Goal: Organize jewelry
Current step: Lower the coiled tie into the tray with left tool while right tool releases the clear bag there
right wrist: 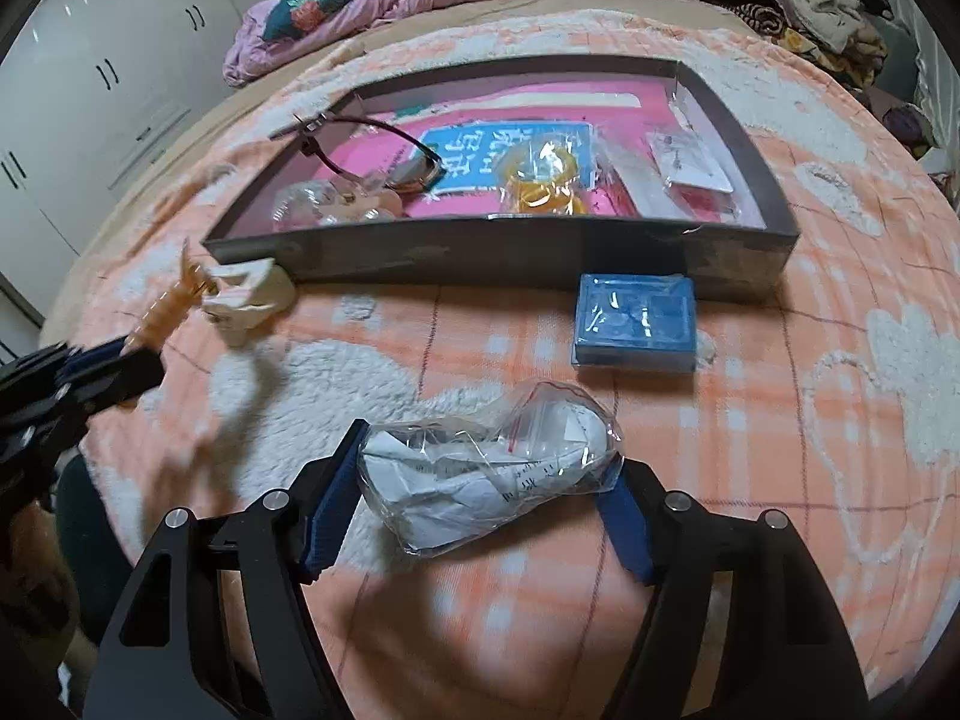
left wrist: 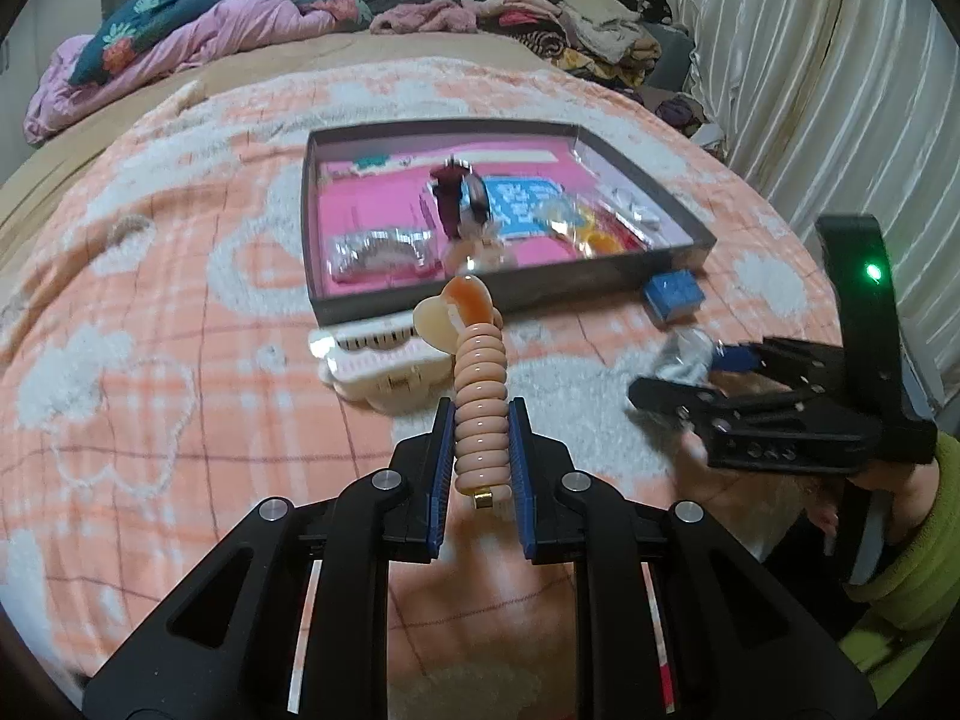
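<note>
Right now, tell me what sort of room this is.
Most likely a bedroom. The work surface is a bed with an orange blanket, a crumpled quilt and piled clothes lie at its far side, and white wardrobe doors stand beside it.

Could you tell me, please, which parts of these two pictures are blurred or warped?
Left wrist view: the tray contents and right claw are motion-smeared, the coiled hair tie sharp. Right wrist view: the left claw is blurred, the tray's front wall bowed by fisheye.
</note>
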A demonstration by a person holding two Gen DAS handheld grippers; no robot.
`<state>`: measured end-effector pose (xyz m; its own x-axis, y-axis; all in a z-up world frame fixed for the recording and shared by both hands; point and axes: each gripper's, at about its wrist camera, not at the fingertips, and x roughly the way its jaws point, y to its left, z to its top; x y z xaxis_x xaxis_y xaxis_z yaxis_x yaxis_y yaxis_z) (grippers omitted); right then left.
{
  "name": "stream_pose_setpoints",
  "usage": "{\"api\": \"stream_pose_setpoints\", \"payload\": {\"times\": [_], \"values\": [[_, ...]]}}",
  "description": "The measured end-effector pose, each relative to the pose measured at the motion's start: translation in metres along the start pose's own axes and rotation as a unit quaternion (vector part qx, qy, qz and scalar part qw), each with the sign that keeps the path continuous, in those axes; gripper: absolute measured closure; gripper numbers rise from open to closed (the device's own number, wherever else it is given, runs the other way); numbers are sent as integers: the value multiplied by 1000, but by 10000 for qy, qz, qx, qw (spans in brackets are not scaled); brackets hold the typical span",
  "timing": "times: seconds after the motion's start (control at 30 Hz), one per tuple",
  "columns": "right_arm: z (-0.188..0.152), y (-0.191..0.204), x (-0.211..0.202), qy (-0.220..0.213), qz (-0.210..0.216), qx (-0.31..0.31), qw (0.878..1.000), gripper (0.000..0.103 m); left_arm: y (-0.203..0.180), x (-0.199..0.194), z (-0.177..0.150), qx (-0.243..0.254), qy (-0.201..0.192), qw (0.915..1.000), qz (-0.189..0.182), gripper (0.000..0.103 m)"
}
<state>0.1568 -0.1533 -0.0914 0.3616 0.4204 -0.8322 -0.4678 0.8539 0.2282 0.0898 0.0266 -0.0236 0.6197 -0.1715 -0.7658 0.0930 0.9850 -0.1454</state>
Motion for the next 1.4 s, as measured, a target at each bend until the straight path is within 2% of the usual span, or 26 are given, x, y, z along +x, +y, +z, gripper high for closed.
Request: {"api": "stream_pose_setpoints", "payload": {"times": [0.2, 0.57, 1.4], "values": [[5, -4, -31, -238, 44, -41, 9997, 34, -6, -9, 15, 71, -182, 9998, -26, 93], [29, -26, -86, -987, -56, 137, 9950, 34, -17, -26, 50, 104, -556, 9984, -92, 93], [70, -26, -135, -1775, -22, 62, 9841, 33, -37, -45, 114, 240, -1211, 9920, -267, 93]]}}
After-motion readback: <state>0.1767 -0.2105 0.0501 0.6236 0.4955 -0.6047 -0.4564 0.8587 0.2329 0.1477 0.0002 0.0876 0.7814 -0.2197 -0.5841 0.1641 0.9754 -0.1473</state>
